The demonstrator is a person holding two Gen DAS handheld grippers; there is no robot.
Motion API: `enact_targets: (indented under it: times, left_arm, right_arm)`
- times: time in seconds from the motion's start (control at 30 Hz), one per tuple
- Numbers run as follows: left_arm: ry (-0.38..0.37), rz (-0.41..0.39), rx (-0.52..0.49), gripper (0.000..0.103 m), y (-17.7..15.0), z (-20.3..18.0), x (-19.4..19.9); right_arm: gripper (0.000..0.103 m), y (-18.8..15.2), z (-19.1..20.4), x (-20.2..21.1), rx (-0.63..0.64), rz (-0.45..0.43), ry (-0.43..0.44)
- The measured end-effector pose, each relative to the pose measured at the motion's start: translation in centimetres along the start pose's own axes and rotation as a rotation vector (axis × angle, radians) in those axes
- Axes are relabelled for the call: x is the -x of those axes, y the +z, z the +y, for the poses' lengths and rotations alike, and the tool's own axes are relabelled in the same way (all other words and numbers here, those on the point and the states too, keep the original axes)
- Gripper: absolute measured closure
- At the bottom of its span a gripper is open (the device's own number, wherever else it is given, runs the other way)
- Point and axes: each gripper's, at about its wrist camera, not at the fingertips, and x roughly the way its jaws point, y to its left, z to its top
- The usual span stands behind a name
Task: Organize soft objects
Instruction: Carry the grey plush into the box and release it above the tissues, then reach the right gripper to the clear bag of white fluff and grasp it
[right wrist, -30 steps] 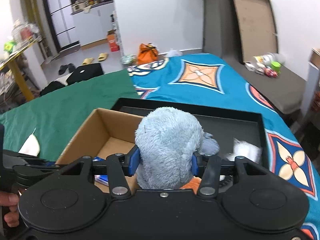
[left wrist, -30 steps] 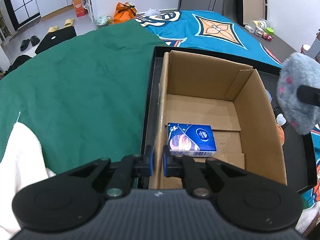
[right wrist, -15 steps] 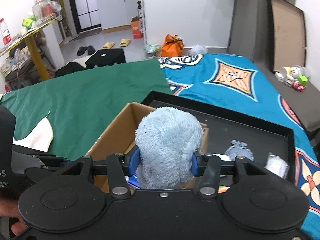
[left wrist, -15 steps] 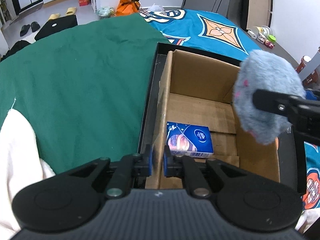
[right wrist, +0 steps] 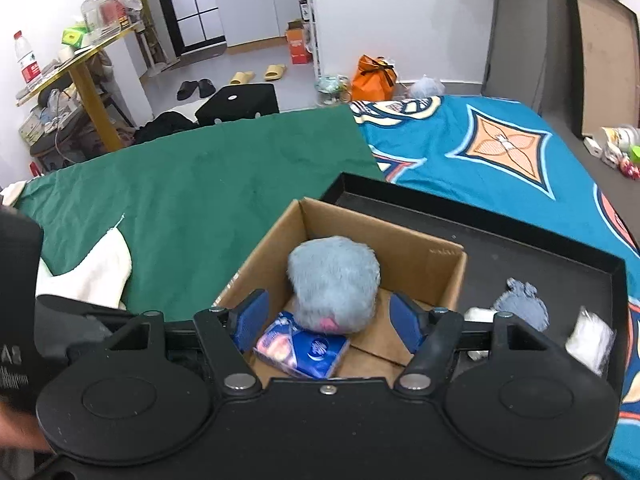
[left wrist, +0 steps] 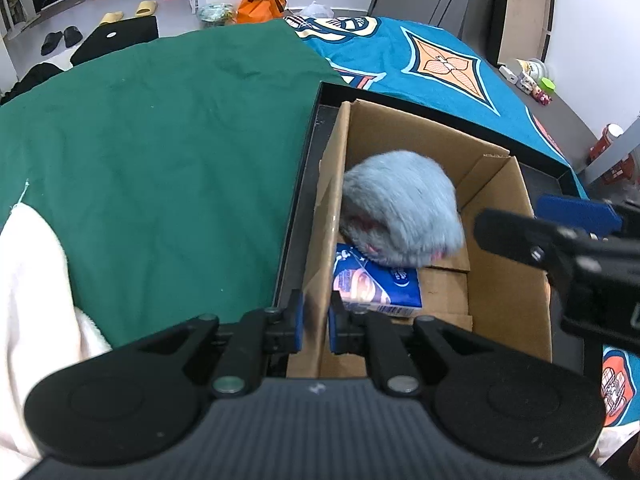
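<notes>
My right jaws (right wrist: 326, 320) have just been opening and now stand wide with nothing pressed between them; the blue-grey plush toy (right wrist: 334, 282) lies free in the cardboard box (left wrist: 504, 280), resting partly on a blue tissue pack (right wrist: 302, 346). My left jaws (left wrist: 316, 322) are pinched narrow on the box's near wall. The box sits in a black tray (right wrist: 560, 256), where a small grey plush (right wrist: 522, 306) and a white packet (right wrist: 590, 338) lie on its floor. The tray rests on a bed with green (left wrist: 160, 140) and teal (right wrist: 480, 152) covers.

Left tool (left wrist: 316, 325) clamped, right tool (right wrist: 327, 320) just spreading
</notes>
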Motion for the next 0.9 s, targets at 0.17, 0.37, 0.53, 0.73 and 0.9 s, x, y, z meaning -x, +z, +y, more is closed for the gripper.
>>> enact_targets:
  times: [0.17,0.37,0.53,0.73,0.9]
  left_arm:
    - [0.028,-0.01,-0.031,0.09,0.3,-0.7,0.4]
    - [0.067,-0.033,-0.082,0.069,0.6,-1.7,1.1]
    - [0.092,-0.054,-0.122,0.049,0.8,-2.7,1.5]
    - [0.142,-0.057,-0.144,0.027,0.9,-3.5,1.1]
    - [0.174,-0.05,-0.167,0.021,1.0,-4.1,0.6]
  right_arm:
    - [0.036,-1.0,-0.9,1.0,-0.002,-0.001,-0.016]
    - [0.026,-1.7,-2.8,2.5,-0.027,-0.024,-0.043]
    - [0.023,-2.5,-5.0,3.5,-0.058,-0.057,-0.075]
    - [0.019,-3.9,-8.1,3.2,-0.115,-0.055,-0.119]
    - [0.009,-4.8,-10.9,3.0,-0.196,-0.052,-0.148]
